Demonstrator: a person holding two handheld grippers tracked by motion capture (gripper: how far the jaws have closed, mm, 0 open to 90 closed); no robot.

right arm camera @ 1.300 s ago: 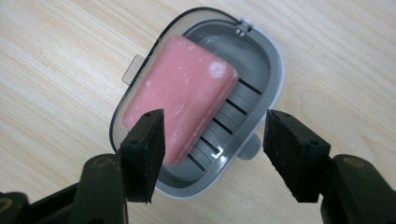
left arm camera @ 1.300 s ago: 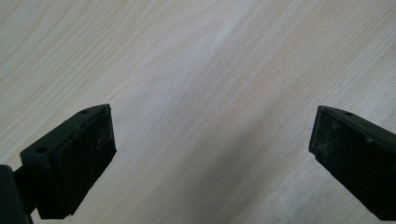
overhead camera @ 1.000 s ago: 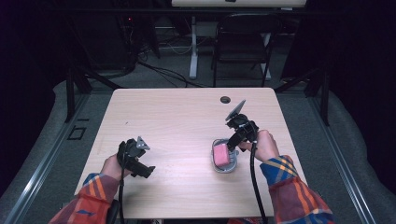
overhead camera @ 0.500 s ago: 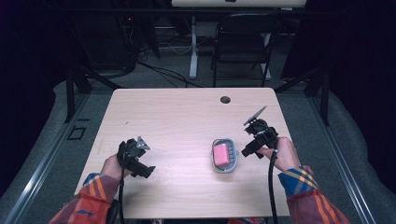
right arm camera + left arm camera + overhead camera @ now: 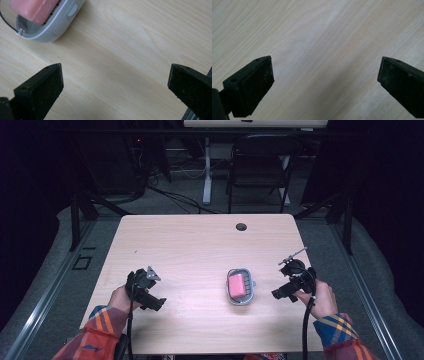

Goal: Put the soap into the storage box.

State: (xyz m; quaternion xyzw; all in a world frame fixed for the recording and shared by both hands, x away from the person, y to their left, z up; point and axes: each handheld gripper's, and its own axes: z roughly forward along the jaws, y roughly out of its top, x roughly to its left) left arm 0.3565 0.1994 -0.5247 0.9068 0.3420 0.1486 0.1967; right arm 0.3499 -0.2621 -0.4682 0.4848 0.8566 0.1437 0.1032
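Observation:
A pink soap bar [image 5: 236, 285] lies in a grey soap dish [image 5: 248, 293] on the wooden table [image 5: 200, 250], right of centre. In the right gripper view the soap bar [image 5: 32, 8] and the dish [image 5: 53, 30] sit at the upper left. My right gripper [image 5: 282, 292] rests near the table's right edge, a short way right of the dish; its jaws stand wide apart with nothing between them [image 5: 115, 90]. My left gripper [image 5: 150, 302] sits at the front left, open over bare wood [image 5: 325, 85].
A small dark round hole [image 5: 241, 226] marks the table's far edge. Beyond the table stand a dark chair [image 5: 260, 165] and a white desk leg [image 5: 206, 170] with cables on the floor. The right gripper is close to the table's right edge.
My right gripper has moved from over the soap dish to the right and toward the front, away from the dish. The left gripper stays where it was.

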